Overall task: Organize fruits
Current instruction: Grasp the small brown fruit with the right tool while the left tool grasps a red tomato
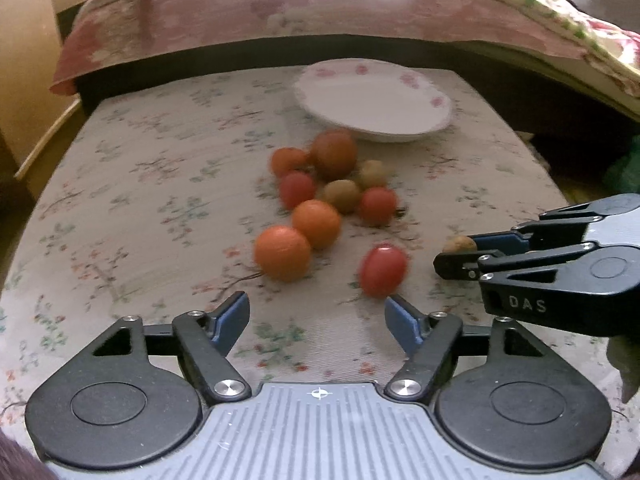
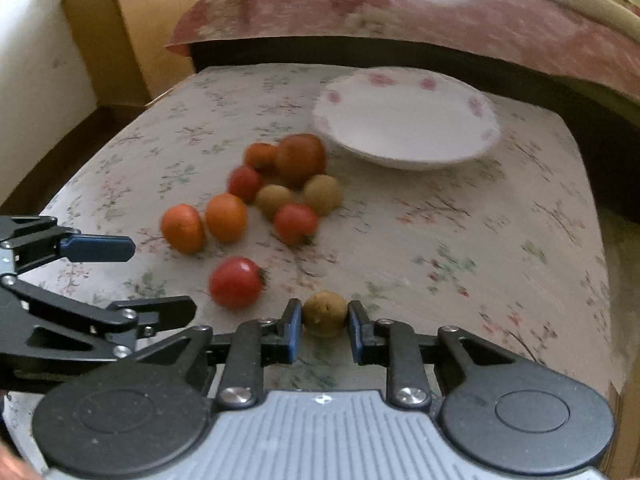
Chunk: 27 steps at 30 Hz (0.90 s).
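Right gripper (image 2: 324, 326): mine, closed on a small brown fruit (image 2: 324, 314); both blue pads touch its sides and it sits low over the cloth.
Same grip from the left camera: right gripper (image 1: 460, 254) comes in from the right edge, with the brown fruit (image 1: 460, 244) showing at its tips.
Left gripper (image 1: 317, 318): mine, jaws spread wide with nothing between them, held just short of a red tomato (image 1: 383, 270).
Left gripper from the right camera: left gripper (image 2: 160, 280) reaches in from the left edge, its blue pad near the two oranges.
Red tomato (image 2: 236, 282): lies alone on the cloth, between my two grippers and apart from the heap.
Fruit heap (image 1: 320, 188): oranges, red tomatoes, two brownish-green fruits and one larger dark orange-red fruit (image 1: 334, 152) bunched together, several touching.
Nearest oranges (image 1: 282, 253): two side by side, touching, at the heap's near left.
Plate (image 2: 408, 152): white with pink flowers on the rim, behind the heap; the large dark fruit lies just beside its near edge.
Tablecloth (image 1: 140, 208): pale floral print under everything.
Background: a pink patterned cover (image 1: 240, 12) drapes over dark furniture behind the table.
Sharpness: both views are blurred, so the small brownish fruits cannot be identified.
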Each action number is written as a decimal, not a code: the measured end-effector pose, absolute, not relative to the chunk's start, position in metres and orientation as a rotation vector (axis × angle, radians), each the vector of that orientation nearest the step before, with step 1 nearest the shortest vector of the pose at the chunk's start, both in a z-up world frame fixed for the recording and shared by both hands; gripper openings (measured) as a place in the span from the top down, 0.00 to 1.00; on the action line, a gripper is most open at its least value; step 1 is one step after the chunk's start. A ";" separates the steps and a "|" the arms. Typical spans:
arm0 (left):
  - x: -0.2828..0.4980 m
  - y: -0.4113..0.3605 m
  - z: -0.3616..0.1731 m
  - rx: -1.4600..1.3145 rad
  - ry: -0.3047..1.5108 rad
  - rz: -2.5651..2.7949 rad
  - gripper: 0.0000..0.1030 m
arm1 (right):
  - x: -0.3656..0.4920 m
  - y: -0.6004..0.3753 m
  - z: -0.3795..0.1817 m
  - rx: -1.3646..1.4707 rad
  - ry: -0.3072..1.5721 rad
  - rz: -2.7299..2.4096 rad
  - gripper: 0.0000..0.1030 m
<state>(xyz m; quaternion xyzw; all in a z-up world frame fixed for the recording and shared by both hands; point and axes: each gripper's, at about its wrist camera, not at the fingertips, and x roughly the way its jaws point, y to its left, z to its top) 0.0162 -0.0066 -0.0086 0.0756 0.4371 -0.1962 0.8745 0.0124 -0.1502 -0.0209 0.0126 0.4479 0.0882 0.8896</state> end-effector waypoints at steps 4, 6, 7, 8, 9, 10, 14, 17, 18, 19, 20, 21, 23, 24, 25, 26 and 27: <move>0.015 -0.021 -0.010 0.171 0.906 -0.466 0.25 | 0.005 -0.163 -0.020 0.072 0.921 0.179 0.75; 0.016 -0.030 -0.012 0.188 0.902 -0.489 0.30 | 0.003 -0.168 -0.021 0.086 0.924 0.177 0.75; 0.017 -0.035 -0.013 0.193 0.905 -0.503 0.31 | 0.003 -0.169 -0.021 0.093 0.924 0.175 0.75; 0.018 -0.039 -0.015 0.199 0.910 -0.514 0.36 | 0.003 -0.171 -0.020 0.104 0.926 0.171 0.75; 0.019 -0.042 -0.017 0.205 0.916 -0.519 0.39 | 0.003 -0.173 -0.019 0.114 0.927 0.166 0.75; 0.020 -0.045 -0.020 0.210 0.923 -0.521 0.40 | 0.003 -0.175 -0.019 0.122 0.928 0.163 0.75; 0.028 -0.050 -0.024 0.215 0.933 -0.506 0.44 | 0.002 -0.180 -0.018 0.133 0.927 0.154 0.75; 0.035 -0.054 -0.023 0.202 0.943 -0.512 0.51 | 0.000 -0.183 -0.016 0.151 0.928 0.151 0.75; 0.036 -0.056 -0.023 0.206 0.946 -0.511 0.53 | 0.000 -0.184 -0.015 0.153 0.926 0.147 0.75; 0.037 -0.059 -0.024 0.212 0.944 -0.508 0.53 | 0.000 -0.185 -0.014 0.155 0.925 0.144 0.75; 0.038 -0.061 -0.023 0.220 0.942 -0.504 0.54 | 0.000 -0.186 -0.014 0.155 0.924 0.142 0.75; 0.038 -0.062 -0.023 0.230 0.944 -0.497 0.58 | 0.000 -0.186 -0.014 0.153 0.925 0.137 0.75; 0.036 -0.063 -0.023 0.252 0.948 -0.494 0.60 | -0.001 -0.187 -0.015 0.149 0.933 0.124 0.75; 0.034 -0.062 -0.023 0.252 0.949 -0.494 0.60 | -0.002 -0.188 -0.015 0.148 0.938 0.118 0.75; 0.033 -0.061 -0.023 0.249 0.951 -0.492 0.60 | -0.002 -0.188 -0.015 0.147 0.941 0.115 0.75; 0.031 -0.060 -0.023 0.246 0.953 -0.491 0.60 | -0.004 -0.188 -0.015 0.144 0.943 0.112 0.75; 0.028 -0.059 -0.023 0.249 0.950 -0.492 0.60 | -0.005 -0.187 -0.014 0.140 0.942 0.112 0.75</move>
